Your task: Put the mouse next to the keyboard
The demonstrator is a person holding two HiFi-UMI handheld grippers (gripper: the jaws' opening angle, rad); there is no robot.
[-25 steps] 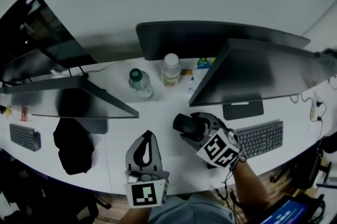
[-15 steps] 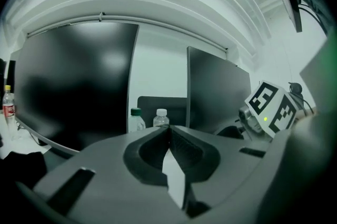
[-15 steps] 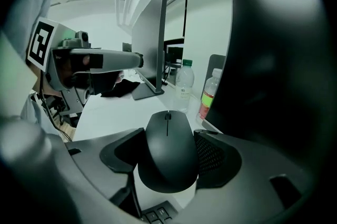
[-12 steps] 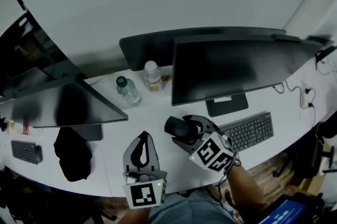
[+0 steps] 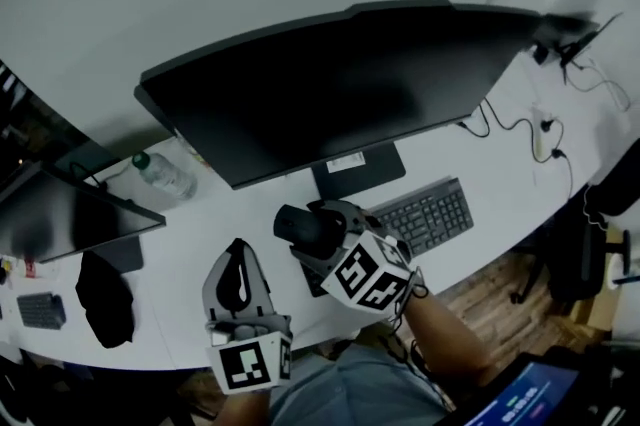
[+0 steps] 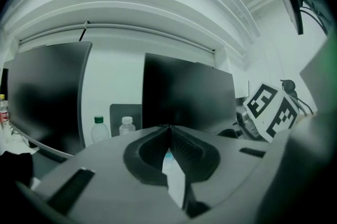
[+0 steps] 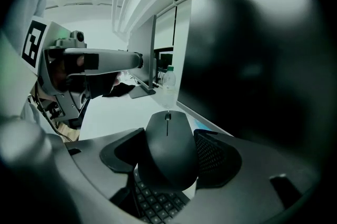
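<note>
The right gripper point(image 5: 300, 232) clamps a black mouse point(image 5: 297, 224) between its 2 widely spread jaws, pads pressed to the mouse's sides, in front of the big monitor point(image 5: 330, 89). The mouse hangs over the left end of the keyboard point(image 5: 428, 212), whose keys show directly beneath it in the right gripper view. It seems to be clear of the white desk point(image 5: 190, 244), though the angle makes that hard to judge. The left gripper point(image 5: 238, 249), jaws closed together and empty, hovers just to its left.
</note>
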